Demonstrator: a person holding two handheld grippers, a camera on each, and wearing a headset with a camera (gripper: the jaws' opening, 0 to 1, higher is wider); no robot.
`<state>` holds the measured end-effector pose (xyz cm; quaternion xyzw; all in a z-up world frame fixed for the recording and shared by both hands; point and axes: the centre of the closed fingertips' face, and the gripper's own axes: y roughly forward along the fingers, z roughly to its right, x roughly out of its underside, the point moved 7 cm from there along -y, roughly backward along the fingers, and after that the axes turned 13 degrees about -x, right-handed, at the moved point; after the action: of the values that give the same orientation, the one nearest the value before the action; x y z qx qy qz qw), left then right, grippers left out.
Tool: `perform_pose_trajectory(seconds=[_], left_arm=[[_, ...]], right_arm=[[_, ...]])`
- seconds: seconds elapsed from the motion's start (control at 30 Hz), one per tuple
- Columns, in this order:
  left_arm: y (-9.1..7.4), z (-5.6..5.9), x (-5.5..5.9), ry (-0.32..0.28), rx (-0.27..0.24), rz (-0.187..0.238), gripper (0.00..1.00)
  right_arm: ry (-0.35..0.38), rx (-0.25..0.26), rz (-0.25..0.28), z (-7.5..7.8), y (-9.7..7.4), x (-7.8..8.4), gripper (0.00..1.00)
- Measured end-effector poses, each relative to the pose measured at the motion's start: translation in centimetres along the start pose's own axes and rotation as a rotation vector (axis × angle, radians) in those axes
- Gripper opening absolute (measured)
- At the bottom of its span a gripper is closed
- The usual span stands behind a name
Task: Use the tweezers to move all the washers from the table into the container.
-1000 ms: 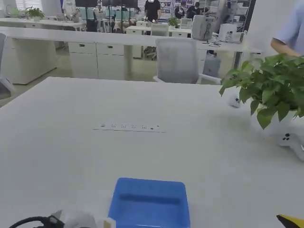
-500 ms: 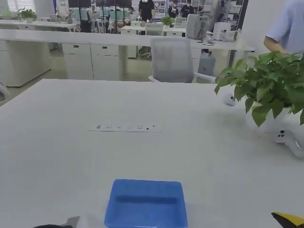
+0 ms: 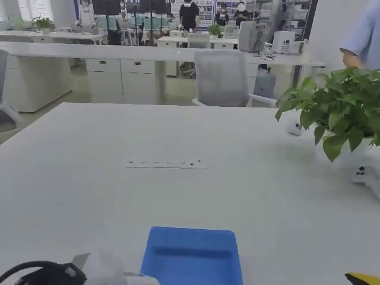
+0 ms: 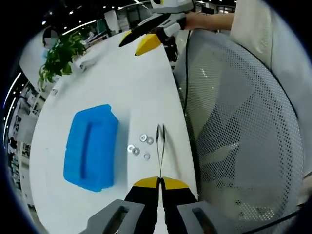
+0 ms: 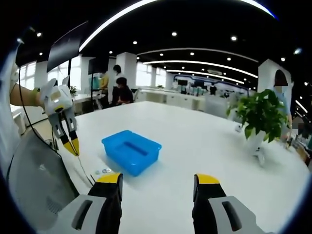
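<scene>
Blue container (image 4: 90, 146) sits on the white surface (image 4: 131, 83) near the edge closest to the person, and the washers (image 4: 143, 138) lie loose between it and that edge. The left gripper (image 4: 159, 181) has its jaws pressed together on the tweezers (image 4: 159, 146), whose tips reach just beside the washers on the edge side. Whether the tips touch the surface cannot be told. The right gripper (image 5: 158, 181) hangs with its jaws spread and nothing in them, well apart from the washers.

The main risk seems to be the edge. The washers are thin and flat, so a glancing tip could flick one off toward the mesh chair (image 4: 239, 122). Working inward toward the container looks safer. Beyond the container the surface runs bare to its far edge, and the plant (image 5: 261, 114) stands near the right edge, well apart.
</scene>
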<state>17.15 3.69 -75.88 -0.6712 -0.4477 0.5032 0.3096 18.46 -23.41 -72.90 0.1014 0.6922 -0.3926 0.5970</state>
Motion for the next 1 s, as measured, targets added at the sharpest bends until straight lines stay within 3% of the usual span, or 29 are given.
perform_pose_trajectory(seconds=[0.17, 0.23, 0.33, 0.43, 0.67, 0.73, 1.0], left_arm=[[-1.2, -0.4, -0.5, 0.007, 0.012, -0.008, 0.00], [-1.6, -0.4, -1.0, 0.011, 0.020, -0.001, 0.00], [-2.0, -0.5, -1.7, 0.018, 0.038, 0.014, 0.00], [-2.1, -0.8, -2.3, 0.021, 0.052, 0.024, 0.00], [-2.2, -1.1, -4.2, 0.072, 0.057, 0.029, 0.00], [-2.3, -1.2, -4.8, 0.071, 0.060, 0.043, 0.00], [-2.3, -0.9, -6.7, 0.090, 0.067, 0.083, 0.00]], right_arm=[[-0.039, -0.069, -0.024, -1.3, 0.5, -1.0, 0.55], [-0.044, -0.124, -0.039, -2.0, 1.0, -1.5, 0.55], [-0.053, -0.276, -0.059, -3.7, 2.3, -2.4, 0.48], [-0.139, -0.387, -0.100, -5.2, 3.5, -2.9, 0.40], [-0.196, -0.645, -0.197, -8.2, 6.1, -1.3, 0.25], [-0.207, -0.688, -0.234, -8.6, 6.4, -0.5, 0.21], [-0.220, -0.721, -0.293, -9.2, 7.7, 1.4, 0.19]])
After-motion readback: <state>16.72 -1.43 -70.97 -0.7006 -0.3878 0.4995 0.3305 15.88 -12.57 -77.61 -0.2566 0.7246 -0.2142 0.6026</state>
